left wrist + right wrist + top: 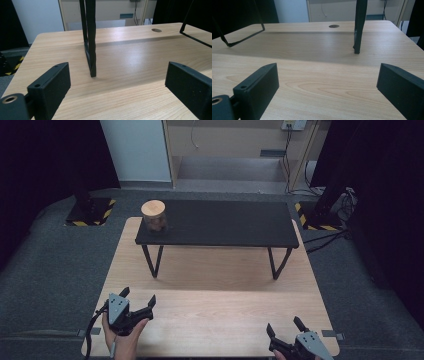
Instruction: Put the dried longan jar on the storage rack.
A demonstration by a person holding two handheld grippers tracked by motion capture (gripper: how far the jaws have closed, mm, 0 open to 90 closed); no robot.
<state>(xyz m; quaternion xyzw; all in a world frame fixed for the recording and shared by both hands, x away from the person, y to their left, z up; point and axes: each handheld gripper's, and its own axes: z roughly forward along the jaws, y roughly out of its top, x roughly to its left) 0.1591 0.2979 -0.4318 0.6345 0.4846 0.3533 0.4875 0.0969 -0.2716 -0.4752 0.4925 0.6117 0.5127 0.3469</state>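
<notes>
A glass jar (154, 216) with a round wooden lid and brown contents stands at the left end of a black raised shelf (225, 224). The shelf rests on thin black legs on a light wooden table (215, 305). My left gripper (138, 297) sits near the table's front left, held in a hand, jaws wide apart and empty. My right gripper (285, 326) is at the front right corner, also open and empty. In the left gripper view a shelf leg (90, 37) stands straight ahead between the jaws. The right gripper view has another shelf leg (359, 25) ahead.
Grey carpet surrounds the table. Black stands with yellow-black striped bases (90, 212) flank the far side, with cables (325, 240) on the right. A round cable hole (156, 30) marks the tabletop behind the shelf. Bare wood lies between the grippers and the shelf.
</notes>
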